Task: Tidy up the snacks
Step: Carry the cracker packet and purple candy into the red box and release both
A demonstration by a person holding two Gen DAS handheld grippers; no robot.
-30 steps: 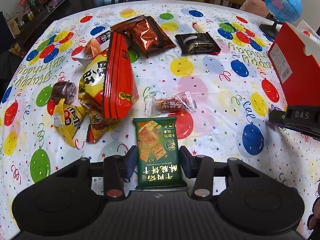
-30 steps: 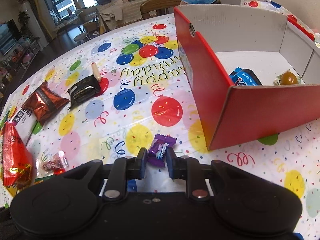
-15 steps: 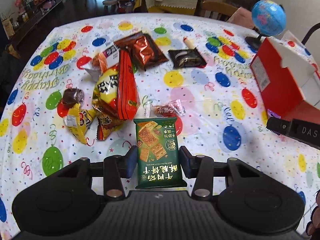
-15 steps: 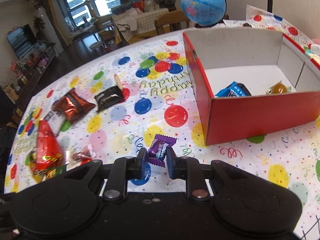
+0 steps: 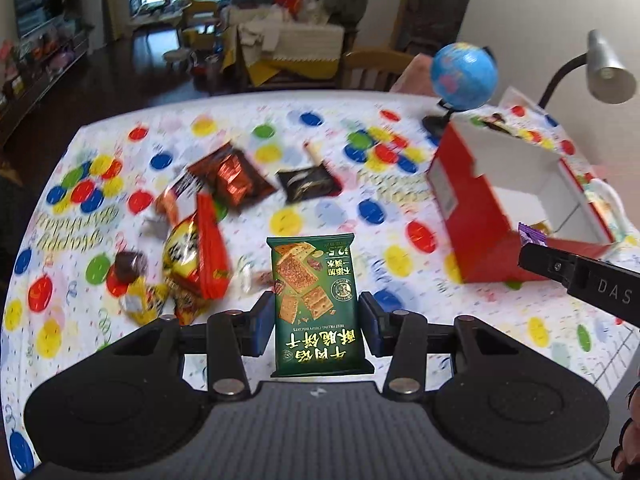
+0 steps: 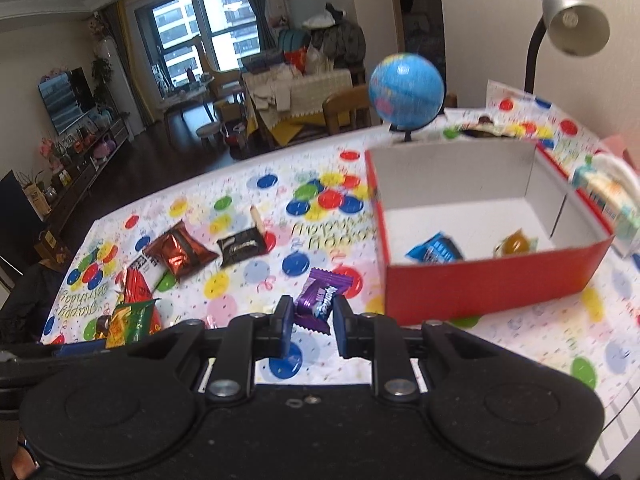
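Note:
My left gripper point(image 5: 318, 320) is shut on a green biscuit packet point(image 5: 316, 300) and holds it above the table. My right gripper point(image 6: 312, 322) is shut on a purple wrapped candy point(image 6: 320, 300), lifted just left of the red box point(image 6: 492, 280). The box is open on top and holds a blue packet point(image 6: 434, 249) and an amber candy point(image 6: 516, 243). In the left wrist view the red box point(image 5: 468, 216) stands at the right, with the right gripper's finger and the purple candy point(image 5: 530, 234) before it.
Loose snacks lie on the balloon tablecloth: a red and yellow pile point(image 5: 196, 252), a brown foil bag point(image 5: 232, 176), a black packet point(image 5: 310, 186). A globe point(image 6: 406, 88) and a desk lamp point(image 6: 572, 20) stand behind the box. A tissue pack point(image 6: 608, 196) is at the box's right.
Both grippers have risen well above the table with their snacks. The right gripper has come nearer the box's open top.

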